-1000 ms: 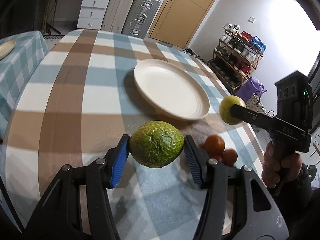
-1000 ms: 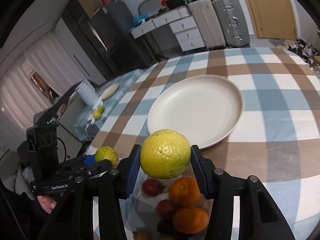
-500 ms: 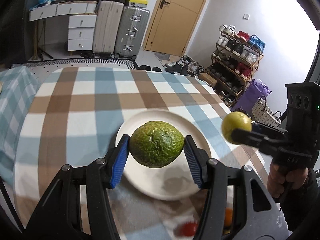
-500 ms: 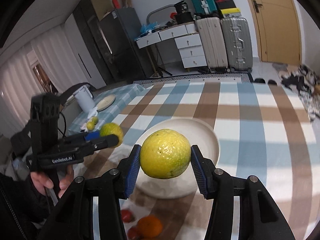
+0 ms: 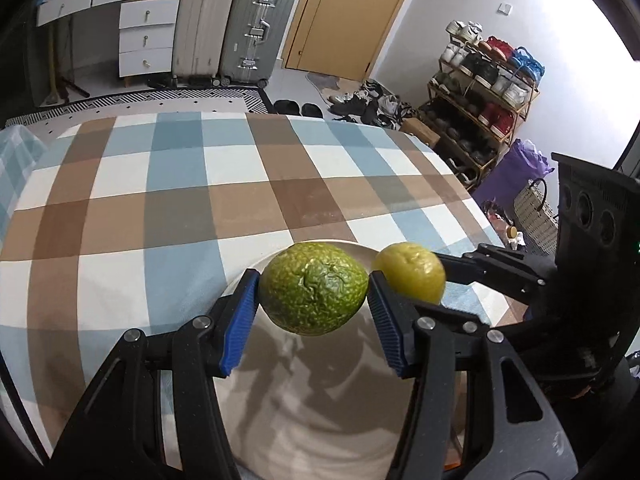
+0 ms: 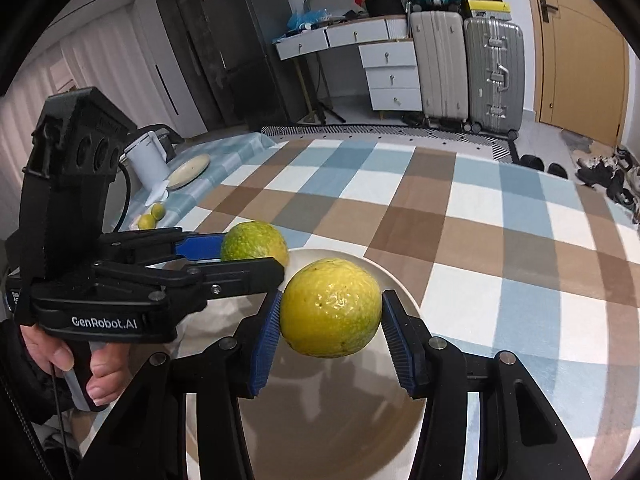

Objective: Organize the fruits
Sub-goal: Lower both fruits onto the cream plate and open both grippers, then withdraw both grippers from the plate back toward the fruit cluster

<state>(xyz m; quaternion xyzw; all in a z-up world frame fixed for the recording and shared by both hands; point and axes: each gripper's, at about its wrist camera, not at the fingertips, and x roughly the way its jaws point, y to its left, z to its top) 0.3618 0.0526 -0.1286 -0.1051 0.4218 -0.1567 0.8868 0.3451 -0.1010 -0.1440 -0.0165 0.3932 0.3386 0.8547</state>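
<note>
The checked tablecloth (image 5: 168, 208) covers the whole table, and on its near side sits the cream plate (image 6: 400, 292), bare of fruit and directly under both grippers. That makes the step in hand, by my reading, setting 2 fruits down on 1 plate.

The left gripper (image 5: 312, 300) pinches the green fruit (image 5: 313, 289) between its blue pads (image 5: 238, 320), held clear above the plate's far half. The right gripper (image 6: 330, 326) is clamped on the yellow fruit (image 6: 330, 307) in the same way, also off the surface. In the left wrist view the 2 fruits hang just beside each other, nearly touching, with the right gripper's fingers reaching in from the side.

To do this well, each fruit should go low enough to rest on the plate before its pads part; round fruit let go from above is likely to roll over the shallow rim. The grippers should also draw a little apart first, so each fruit gets its own spot and the opening fingers do not knock the neighbour. Lowering 1 at a time looks safer than both together, and backing out upward keeps the pads from dragging a settled fruit.
</note>
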